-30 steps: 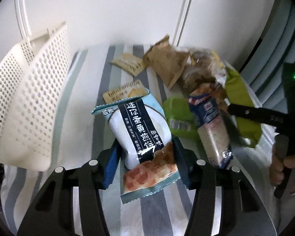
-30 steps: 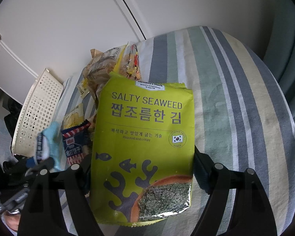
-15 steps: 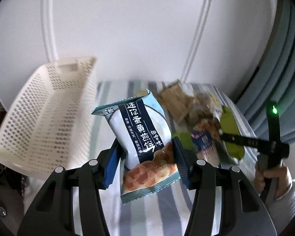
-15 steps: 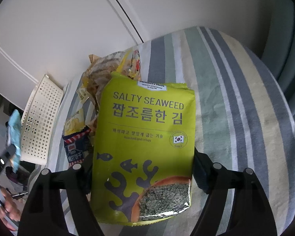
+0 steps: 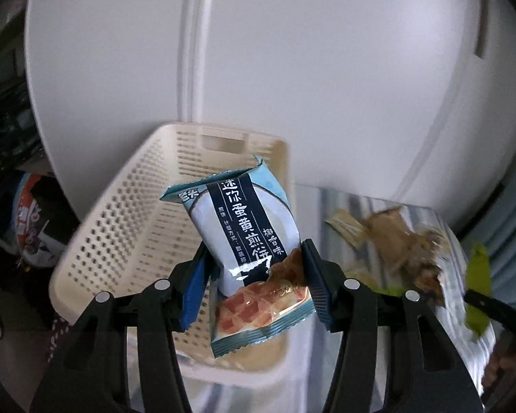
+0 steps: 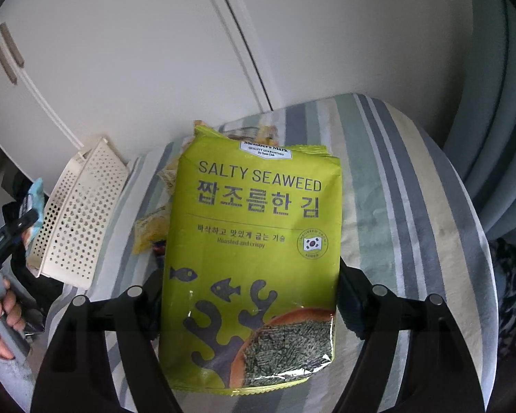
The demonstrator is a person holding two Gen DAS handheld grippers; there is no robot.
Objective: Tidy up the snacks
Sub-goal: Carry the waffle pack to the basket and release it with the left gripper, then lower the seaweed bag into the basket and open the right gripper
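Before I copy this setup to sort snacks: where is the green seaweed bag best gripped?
Low down, across its width, from below, as the right gripper does now. The seaweed bag is flat and wide, so fingers on its two side edges keep it upright.

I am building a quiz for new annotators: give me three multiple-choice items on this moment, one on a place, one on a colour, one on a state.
1. The blue snack packet is in front of:
A the white basket
B a drawer
C a plate

2. The seaweed bag is mainly:
A red
B yellow-green
C black

3. The right hand-held gripper is:
A open and bare
B shut on the seaweed bag
C out of view

Answers:
1 A, the perforated basket shows behind the packet.
2 B, its whole front is yellow-green.
3 B, its fingers flank and pinch the bag.
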